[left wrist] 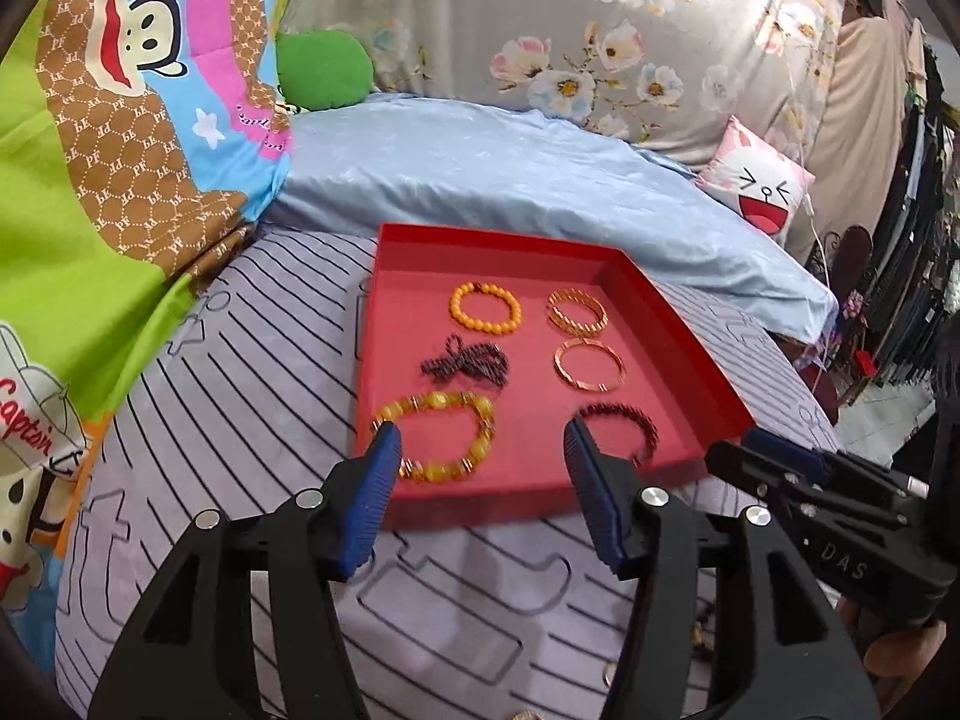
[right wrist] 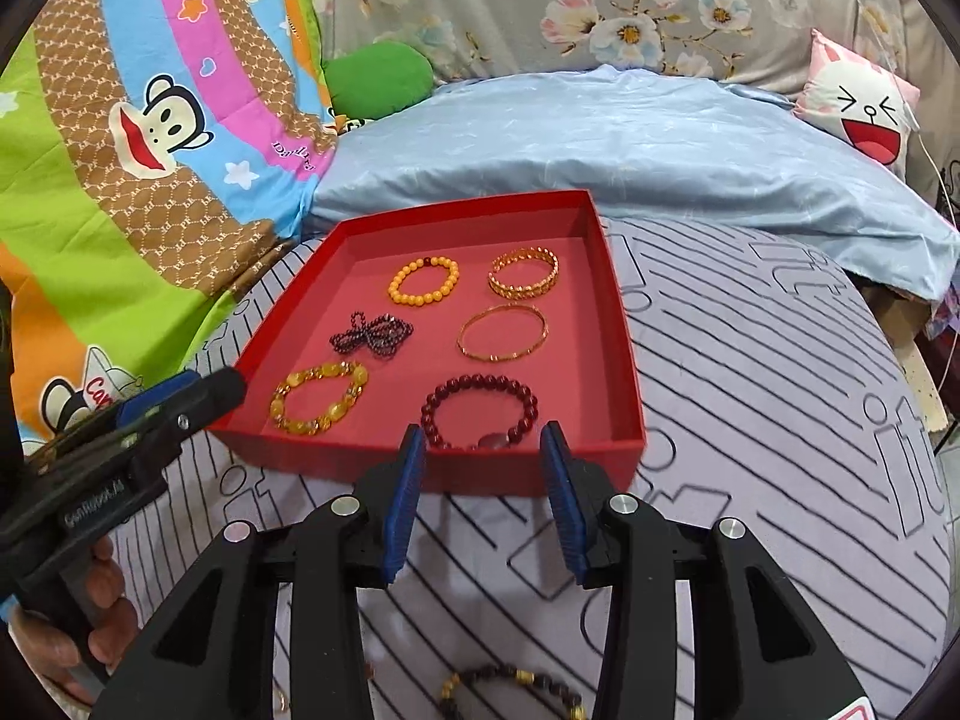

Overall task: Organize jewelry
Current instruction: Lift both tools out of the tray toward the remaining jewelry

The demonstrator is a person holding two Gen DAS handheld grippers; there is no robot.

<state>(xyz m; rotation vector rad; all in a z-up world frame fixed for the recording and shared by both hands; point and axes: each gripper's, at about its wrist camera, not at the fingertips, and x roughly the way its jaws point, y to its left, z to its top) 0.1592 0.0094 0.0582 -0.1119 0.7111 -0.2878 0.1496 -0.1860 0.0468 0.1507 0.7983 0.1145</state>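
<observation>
Both tongs hang with jaws apart and nothing between them: the left gripper (left wrist: 480, 438) wider, over the red tray's (left wrist: 678, 324) near-left corner, the right gripper (right wrist: 483, 441) narrower, at its near edge. Six bracelets lie spaced apart in two columns inside the tray, leaving its far end bare. One more beaded bracelet (right wrist: 510, 690) lies on the striped sheet (right wrist: 750, 420) below the right gripper.

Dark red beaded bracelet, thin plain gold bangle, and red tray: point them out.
Dark red beaded bracelet (right wrist: 480, 414): right wrist view, on its near beads.
Thin plain gold bangle (right wrist: 503, 333): right wrist view, on its far rim.
Red tray (right wrist: 456, 471): right wrist view, on its near wall.
</observation>
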